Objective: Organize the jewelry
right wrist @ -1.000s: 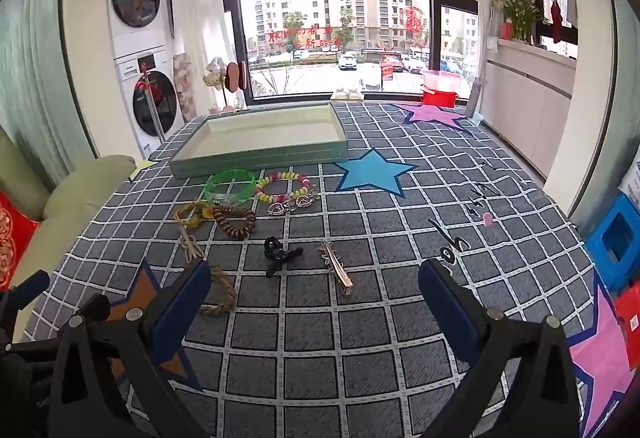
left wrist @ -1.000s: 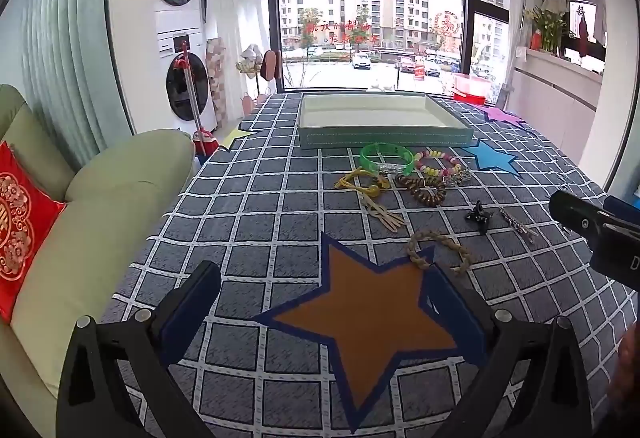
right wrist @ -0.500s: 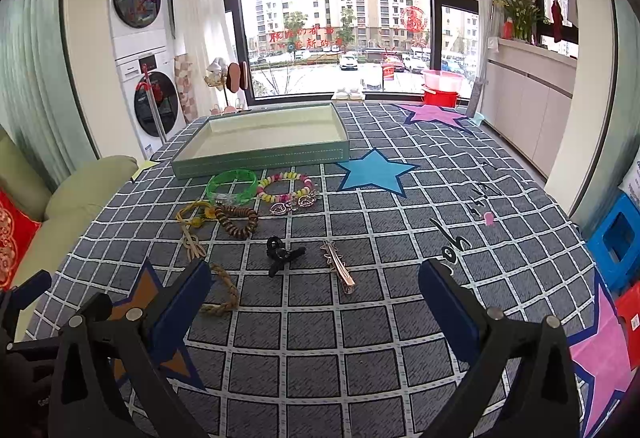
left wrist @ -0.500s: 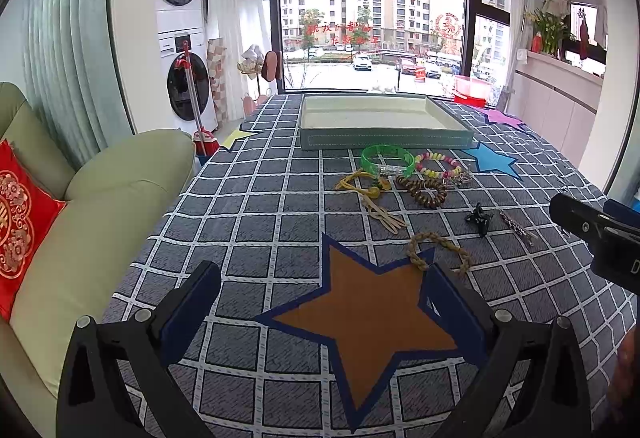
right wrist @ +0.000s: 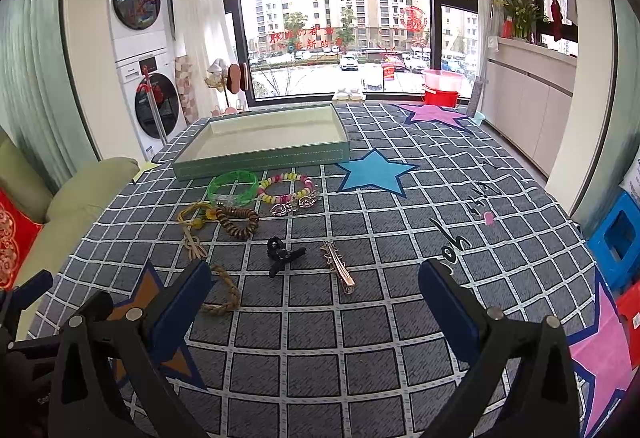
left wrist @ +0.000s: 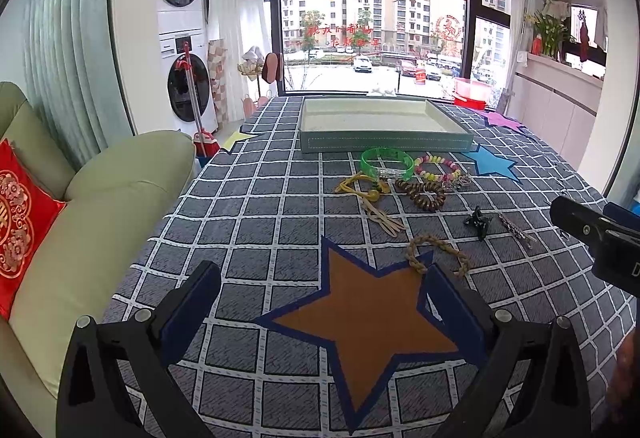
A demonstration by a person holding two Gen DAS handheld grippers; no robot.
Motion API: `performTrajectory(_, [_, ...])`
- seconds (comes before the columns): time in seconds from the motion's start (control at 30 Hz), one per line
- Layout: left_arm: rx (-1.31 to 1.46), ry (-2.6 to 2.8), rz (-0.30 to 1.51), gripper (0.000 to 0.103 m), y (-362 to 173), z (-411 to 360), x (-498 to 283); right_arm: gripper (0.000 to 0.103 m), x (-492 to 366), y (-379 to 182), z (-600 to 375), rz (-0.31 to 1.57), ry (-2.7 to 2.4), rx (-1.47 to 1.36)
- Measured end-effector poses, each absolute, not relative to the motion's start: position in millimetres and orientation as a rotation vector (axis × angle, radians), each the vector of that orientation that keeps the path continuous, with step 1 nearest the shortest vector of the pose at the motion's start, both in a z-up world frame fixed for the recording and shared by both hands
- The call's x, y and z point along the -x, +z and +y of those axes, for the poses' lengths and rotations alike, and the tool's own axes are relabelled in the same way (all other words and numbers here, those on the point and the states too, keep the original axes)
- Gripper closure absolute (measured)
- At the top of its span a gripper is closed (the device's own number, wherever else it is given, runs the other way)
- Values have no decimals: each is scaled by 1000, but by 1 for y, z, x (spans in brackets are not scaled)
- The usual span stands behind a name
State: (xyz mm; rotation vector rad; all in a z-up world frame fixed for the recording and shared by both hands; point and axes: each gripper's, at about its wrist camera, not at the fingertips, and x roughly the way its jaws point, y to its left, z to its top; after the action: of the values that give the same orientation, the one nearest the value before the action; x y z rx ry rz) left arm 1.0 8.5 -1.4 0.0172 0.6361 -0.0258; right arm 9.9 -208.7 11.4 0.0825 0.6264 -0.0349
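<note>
A pale green tray [left wrist: 384,145] [right wrist: 260,160] stands empty at the far side of the checked tablecloth. In front of it lie a green bangle [left wrist: 386,162] [right wrist: 233,187], a coloured bead bracelet [left wrist: 437,167] [right wrist: 286,186], a brown bead bracelet [left wrist: 424,194] [right wrist: 239,222], a yellow cord charm [left wrist: 372,198], a black claw clip [left wrist: 478,222] [right wrist: 283,256], a gold hair clip [right wrist: 338,268] and a braided rope bracelet [left wrist: 436,252] [right wrist: 226,292]. My left gripper [left wrist: 320,290] is open over the orange star. My right gripper [right wrist: 316,294] is open, just short of the two clips.
A green sofa [left wrist: 100,198] with a red cushion borders the table's left edge. Blue [right wrist: 374,172] and pink [right wrist: 434,114] star patches lie on the cloth. A blue stool [right wrist: 618,234] stands right of the table. The right gripper's body [left wrist: 592,234] shows at the left view's right edge.
Both grippers have edged slightly forward toward the jewelry; the items sit a little nearer in both views. Nothing has been taken hold of.
</note>
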Motion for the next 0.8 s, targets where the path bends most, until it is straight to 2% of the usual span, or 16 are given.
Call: performTrajectory(0.8, [-11, -27, 637, 0, 2, 6, -2, 0, -9, 15, -209, 627, -26, -94])
